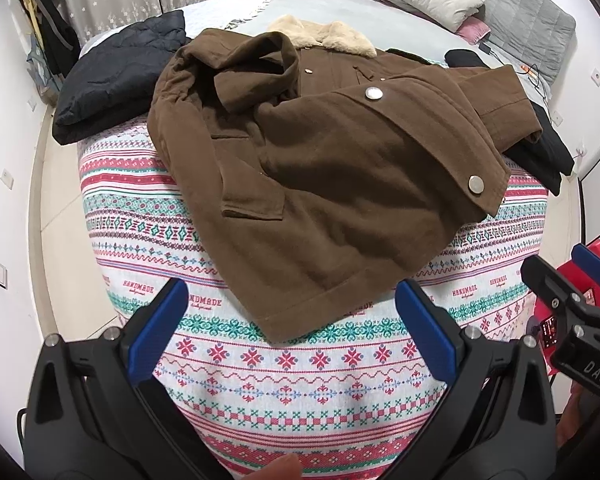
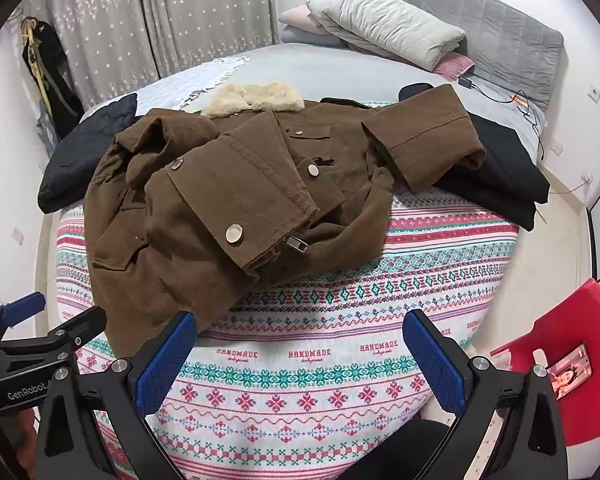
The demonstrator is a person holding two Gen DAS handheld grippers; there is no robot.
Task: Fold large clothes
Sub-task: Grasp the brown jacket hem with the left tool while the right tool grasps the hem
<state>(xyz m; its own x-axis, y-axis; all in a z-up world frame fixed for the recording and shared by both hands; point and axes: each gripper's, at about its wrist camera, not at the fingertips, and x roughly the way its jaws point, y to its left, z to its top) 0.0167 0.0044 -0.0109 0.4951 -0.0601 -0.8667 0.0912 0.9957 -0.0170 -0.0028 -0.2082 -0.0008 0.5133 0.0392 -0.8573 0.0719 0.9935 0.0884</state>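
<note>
The brown jacket lies rumpled on the patterned blanket across the bed, fleece collar at the far side, one front panel flopped over and the right sleeve thrown out onto a black garment. Folding looks barely begun. My left gripper and right gripper both hover at the near hem, jaws apart, holding nothing. Next I'd pinch the hem and flatten the panel before bringing the sleeves in.

bare blanket up front; black clothes flank brown jacket.
</note>
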